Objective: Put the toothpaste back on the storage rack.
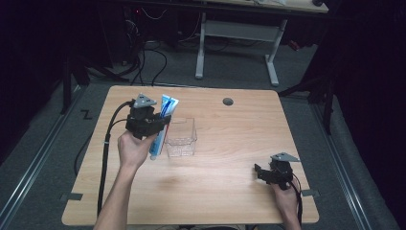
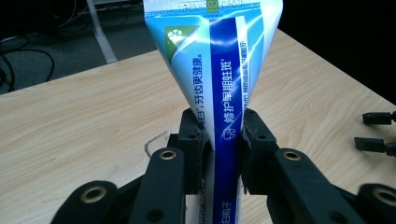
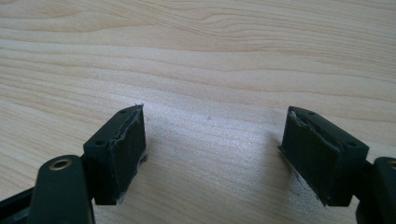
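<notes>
Right gripper [image 1: 261,173] rests released near; left gripper [image 1: 163,125] clamps the toothpaste tube [image 2: 219,70], which might slip beside the clear container [image 1: 181,139].

We read this as lab or test room: bare wooden table [image 1: 230,143] on grey carpet, dark surroundings. At 12 o'clock, white-legged desk [image 1: 239,33]; at 11 o'clock, loose cables [image 1: 143,57] across floor. Metal rails [image 1: 33,167] at 9 o'clock.
</notes>
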{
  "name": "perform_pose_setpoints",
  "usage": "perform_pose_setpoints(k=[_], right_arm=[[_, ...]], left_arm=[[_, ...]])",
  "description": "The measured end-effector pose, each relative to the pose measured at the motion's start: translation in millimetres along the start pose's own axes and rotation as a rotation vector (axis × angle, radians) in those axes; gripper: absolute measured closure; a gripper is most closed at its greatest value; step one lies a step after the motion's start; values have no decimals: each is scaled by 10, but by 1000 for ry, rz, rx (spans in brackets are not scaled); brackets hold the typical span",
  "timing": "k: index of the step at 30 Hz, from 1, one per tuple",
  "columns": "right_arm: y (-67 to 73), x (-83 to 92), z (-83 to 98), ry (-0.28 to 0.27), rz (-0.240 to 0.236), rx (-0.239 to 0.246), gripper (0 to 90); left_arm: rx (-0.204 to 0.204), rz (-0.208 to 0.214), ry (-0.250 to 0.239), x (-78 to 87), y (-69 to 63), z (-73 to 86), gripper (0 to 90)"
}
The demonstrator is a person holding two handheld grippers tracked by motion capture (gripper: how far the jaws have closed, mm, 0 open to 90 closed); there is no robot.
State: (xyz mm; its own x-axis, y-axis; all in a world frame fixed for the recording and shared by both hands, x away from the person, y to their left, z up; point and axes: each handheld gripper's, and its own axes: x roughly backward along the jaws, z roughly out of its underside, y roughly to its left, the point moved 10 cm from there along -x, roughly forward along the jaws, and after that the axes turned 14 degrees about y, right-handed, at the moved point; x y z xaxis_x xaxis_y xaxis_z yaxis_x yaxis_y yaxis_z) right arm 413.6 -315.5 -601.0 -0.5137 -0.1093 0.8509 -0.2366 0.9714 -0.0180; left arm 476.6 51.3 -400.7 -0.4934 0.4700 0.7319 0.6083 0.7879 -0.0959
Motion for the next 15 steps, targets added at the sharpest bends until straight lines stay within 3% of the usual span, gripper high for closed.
perform_pose_setpoints(k=[15], right_arm=[[-1,0,-1,0,0,2,215]], left_arm=[[-14,16,-41,-8,-105,-212,736]])
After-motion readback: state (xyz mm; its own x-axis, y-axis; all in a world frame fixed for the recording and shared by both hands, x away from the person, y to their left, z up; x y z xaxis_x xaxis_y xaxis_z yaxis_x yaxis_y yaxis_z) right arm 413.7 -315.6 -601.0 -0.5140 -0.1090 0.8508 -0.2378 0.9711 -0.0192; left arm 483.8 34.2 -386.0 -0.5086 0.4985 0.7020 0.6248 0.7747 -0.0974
